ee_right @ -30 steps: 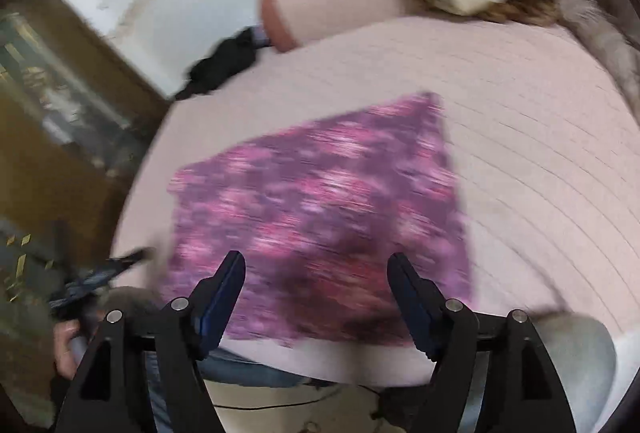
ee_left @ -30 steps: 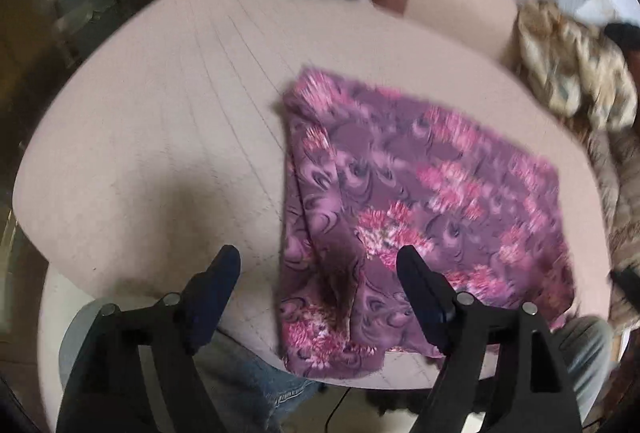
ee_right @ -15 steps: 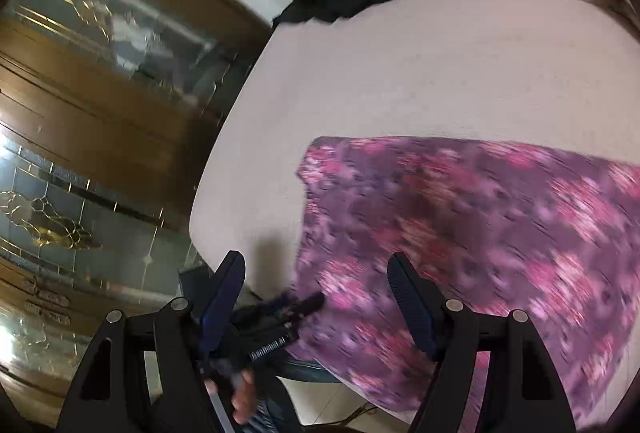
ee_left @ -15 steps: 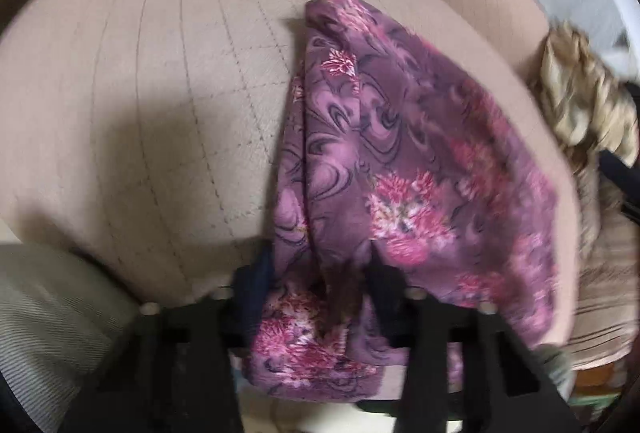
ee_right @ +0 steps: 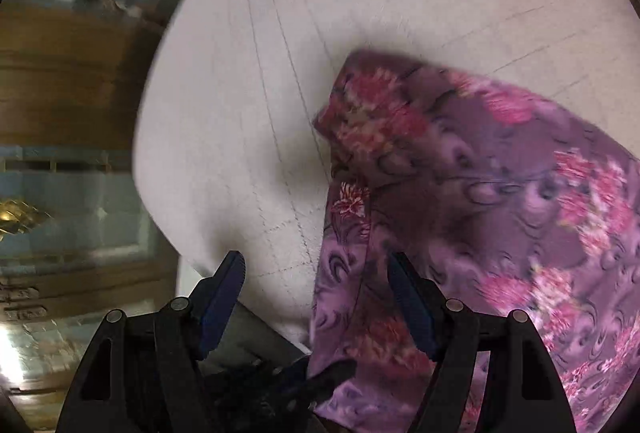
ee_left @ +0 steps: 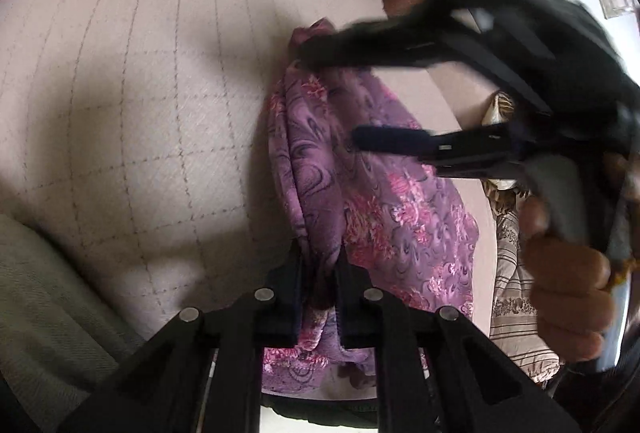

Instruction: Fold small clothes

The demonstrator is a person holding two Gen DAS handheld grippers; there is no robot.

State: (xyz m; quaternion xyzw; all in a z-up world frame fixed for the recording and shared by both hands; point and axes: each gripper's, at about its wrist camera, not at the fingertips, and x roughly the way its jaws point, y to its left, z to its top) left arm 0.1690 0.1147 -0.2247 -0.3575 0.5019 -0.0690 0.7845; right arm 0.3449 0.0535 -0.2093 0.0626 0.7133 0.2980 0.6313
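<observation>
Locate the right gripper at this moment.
In the left wrist view the right gripper reaches in from the right, open over the far end of the purple floral cloth on the pink cushion.

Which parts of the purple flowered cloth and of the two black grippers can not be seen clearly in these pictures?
- Left wrist view: the purple flowered cloth has its far corner behind the blurred right gripper.
- Left gripper: its pads are buried in the cloth fold.
- Right wrist view: the cloth is motion-blurred and cut by the right edge.

- The left gripper has just been closing; its jaws pinch the purple floral cloth's near edge.
- Ahead and to its right, the right gripper hovers wide-jawed over the cloth's far end.
- Pink quilted cushion lies underneath.
</observation>
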